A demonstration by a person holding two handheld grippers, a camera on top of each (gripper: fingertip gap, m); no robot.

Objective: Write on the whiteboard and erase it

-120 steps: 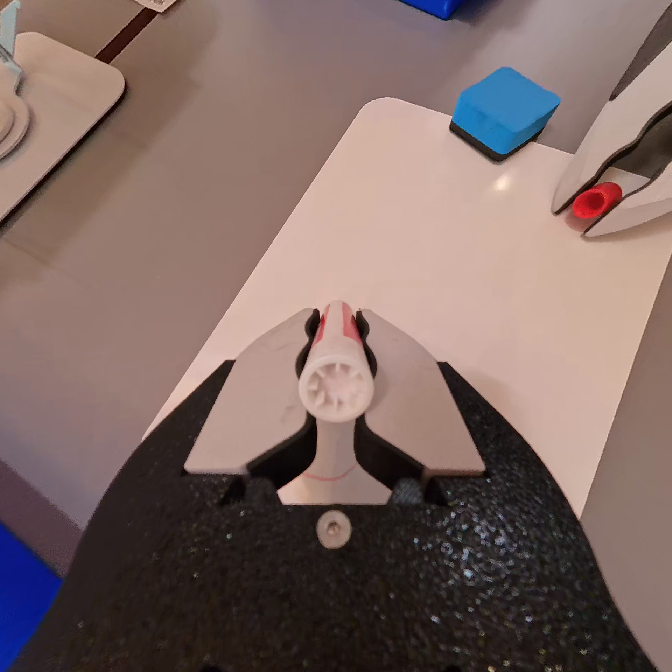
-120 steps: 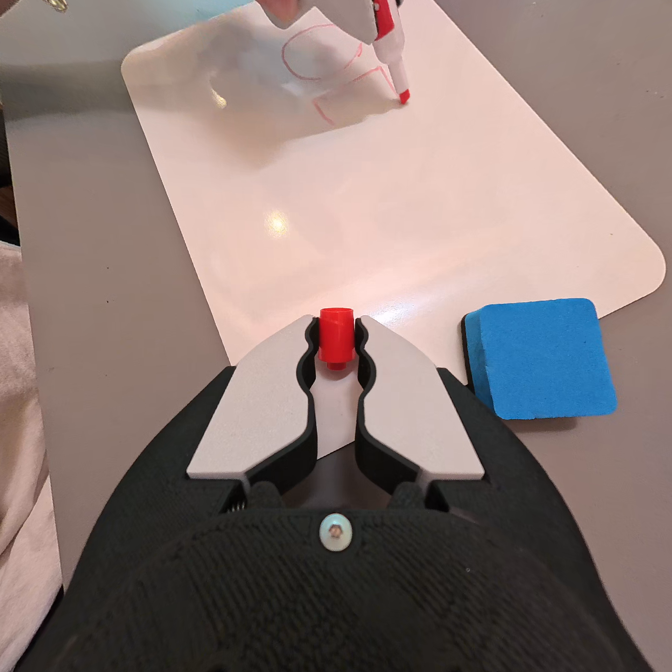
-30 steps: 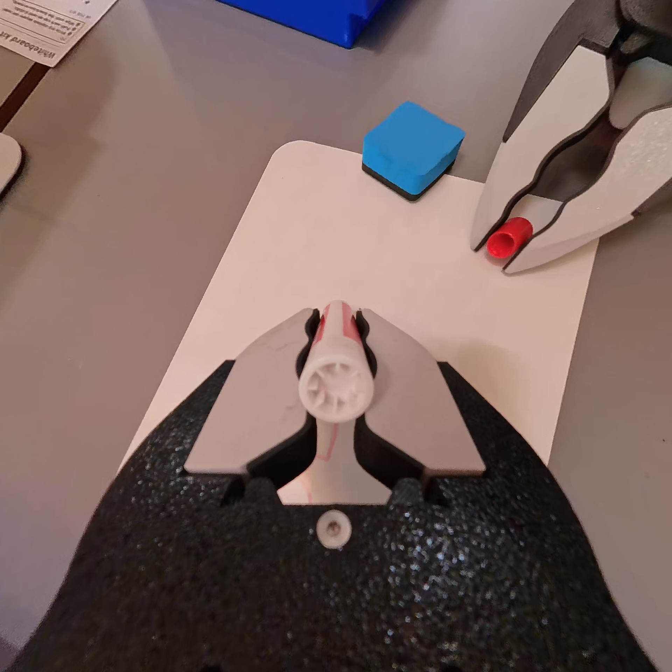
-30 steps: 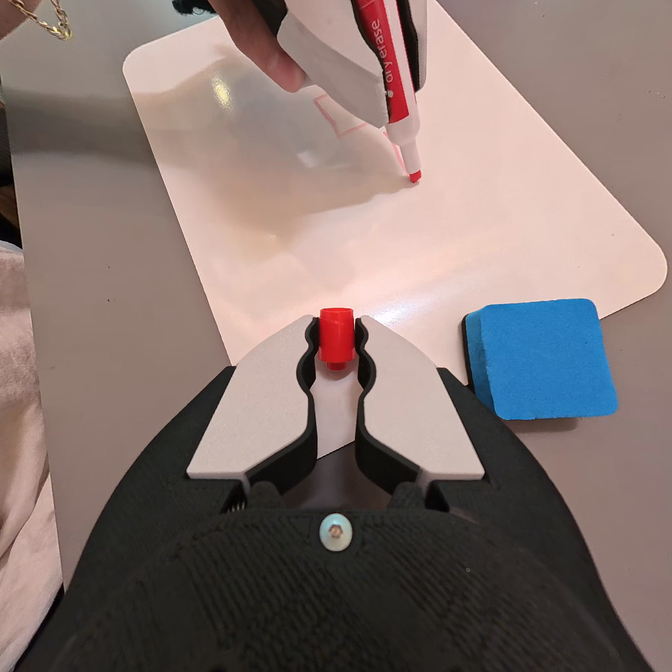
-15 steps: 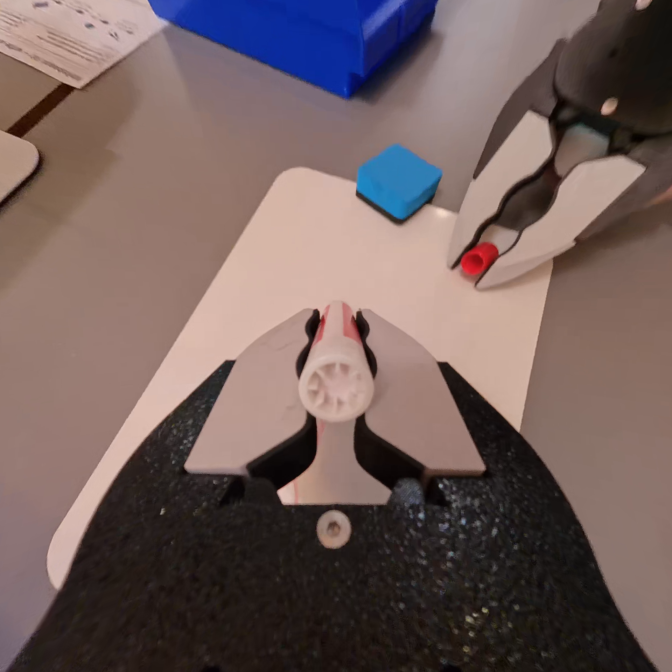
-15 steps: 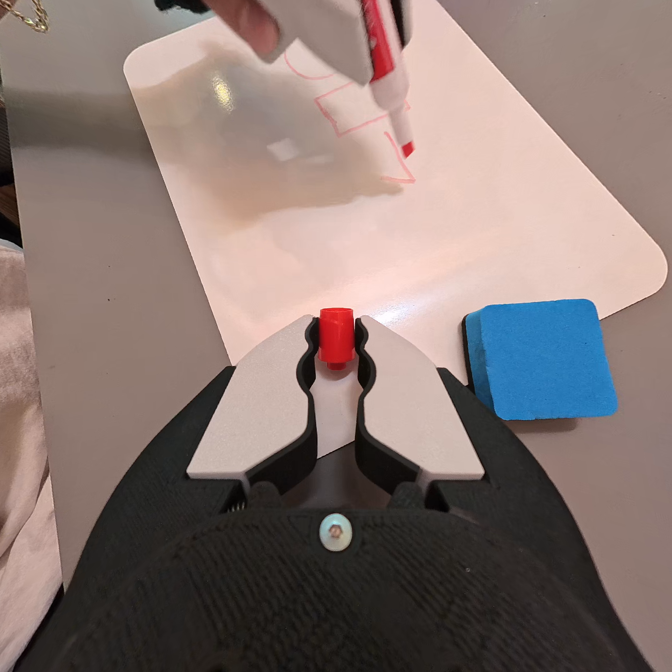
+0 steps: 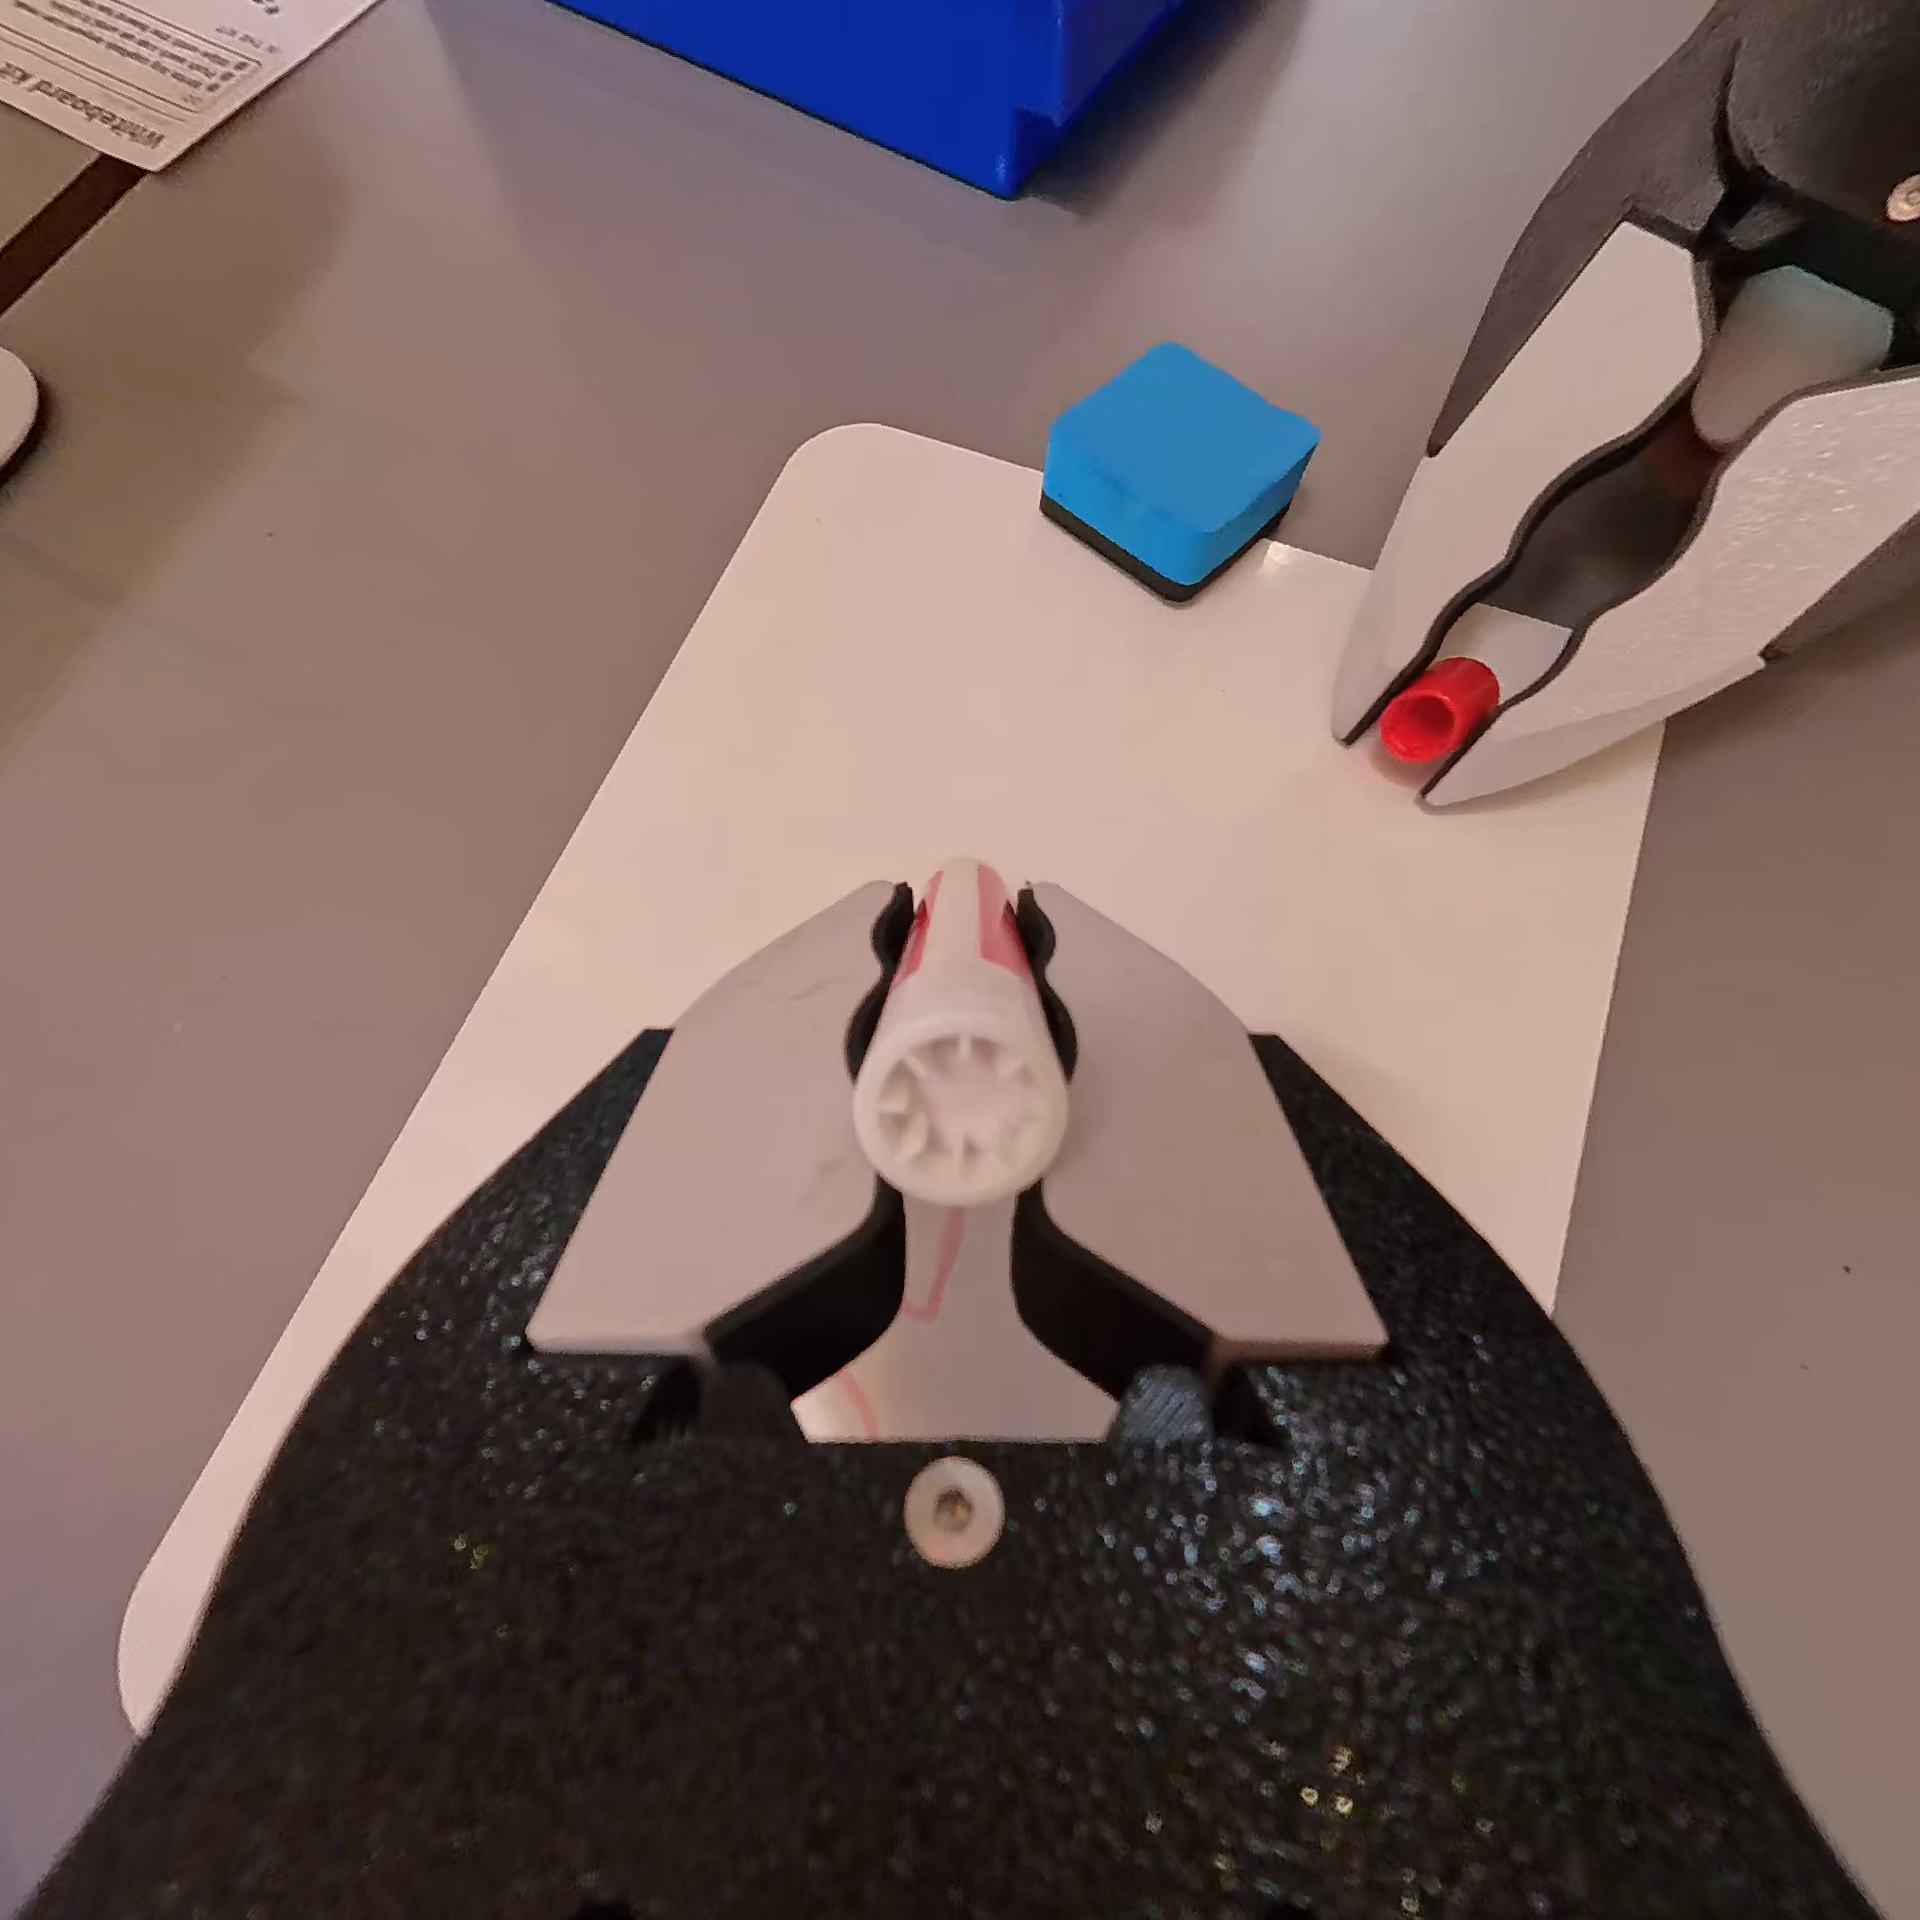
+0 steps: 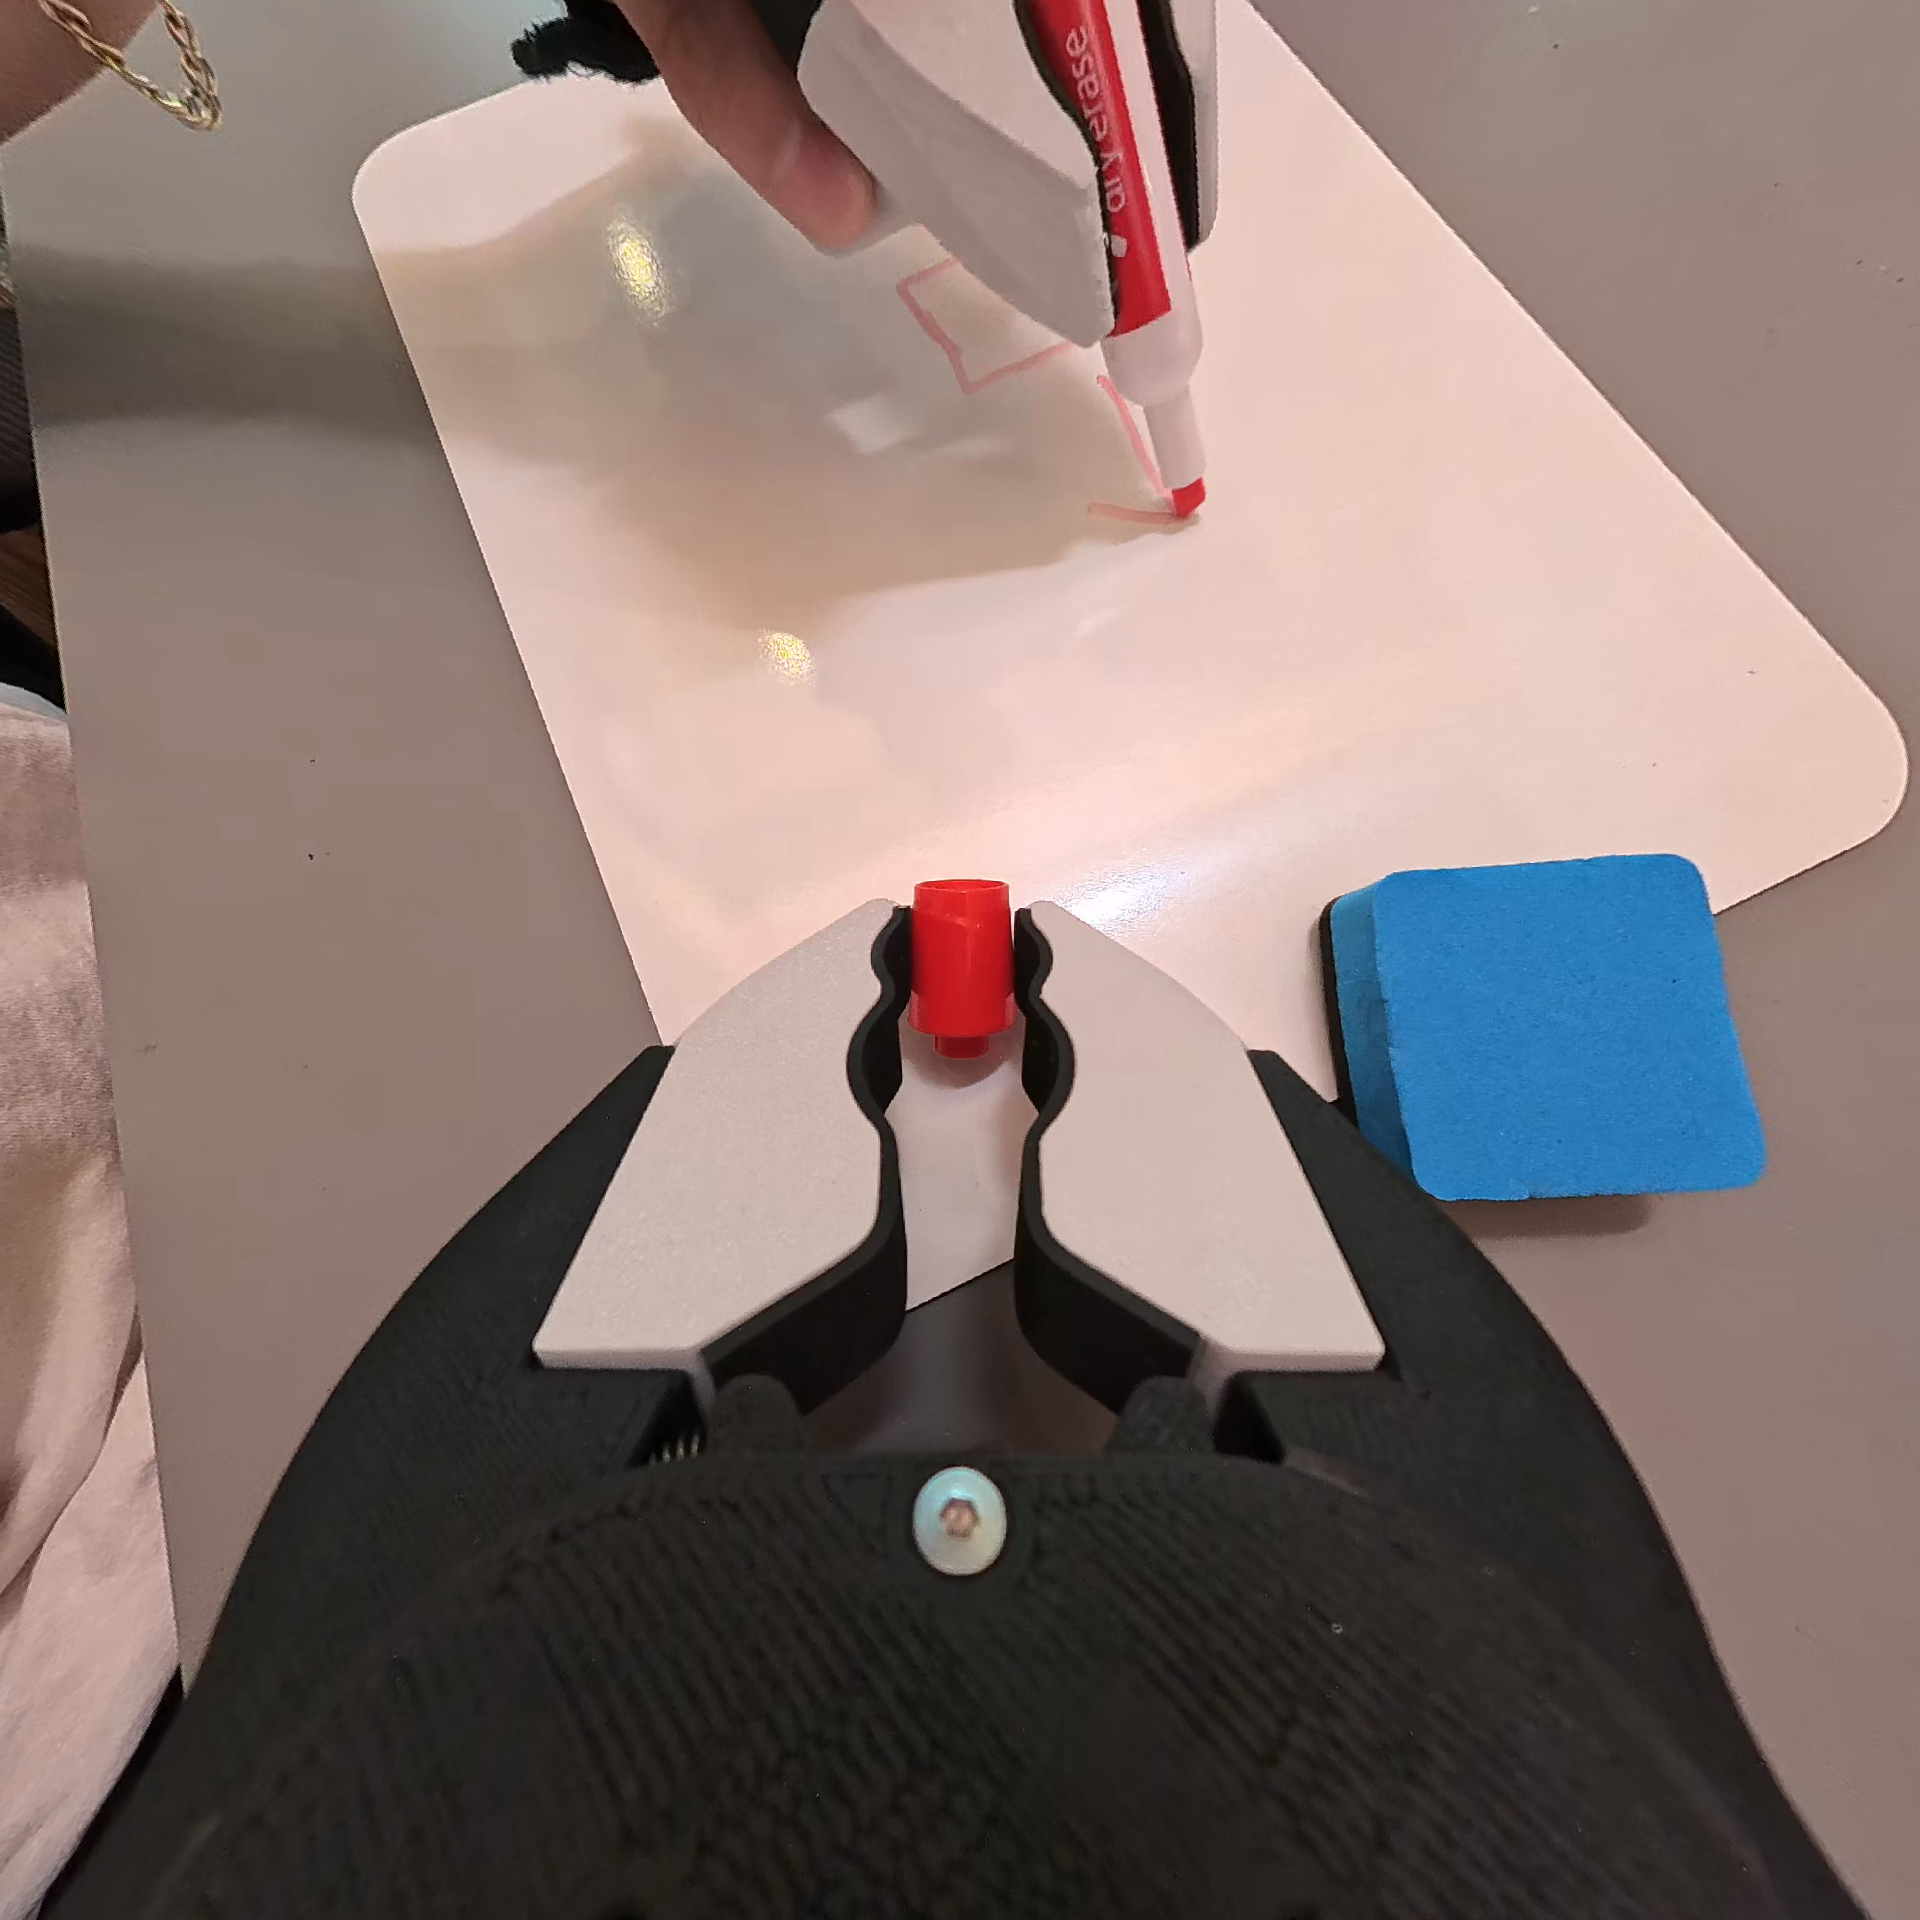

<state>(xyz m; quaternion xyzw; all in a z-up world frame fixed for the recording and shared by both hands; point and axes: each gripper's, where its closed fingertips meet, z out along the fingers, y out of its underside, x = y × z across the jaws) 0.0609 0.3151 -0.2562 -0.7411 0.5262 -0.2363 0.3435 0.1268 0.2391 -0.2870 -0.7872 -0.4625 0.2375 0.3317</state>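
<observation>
Lying flat on the grey table (image 8: 291, 831): the whiteboard (image 8: 1351, 665), with the blue eraser (image 8: 1538, 1029) sitting at its corner, just beside the right gripper (image 8: 958, 935). Pinching the red marker (image 8: 1132, 218) in the left gripper (image 7: 958, 914), tip touching the board at the red lines (image 8: 1127, 511). Clamping the red cap (image 8: 958, 966) between the right gripper's fingertips, over the board's near edge.

The whiteboard (image 8: 1351, 665) lies flat on the table (image 8: 291, 831) and serves as the landmark. The eraser (image 8: 1548, 1029) sits on the table, touching the whiteboard's near edge close to its right corner in the right wrist view. The left gripper (image 8: 1132, 260) hangs over the whiteboard's far half, with the marker (image 8: 1148, 301) tilted down so its tip touches the board beside the drawn lines (image 8: 977, 343). The right gripper (image 8: 958, 966) sits over the whiteboard's near left corner, with the cap (image 8: 958, 961) between its fingers. Beyond the whiteboard in the left wrist view, a bin (image 7: 935, 73) and a paper sheet (image 7: 156, 62) lie on the table.
</observation>
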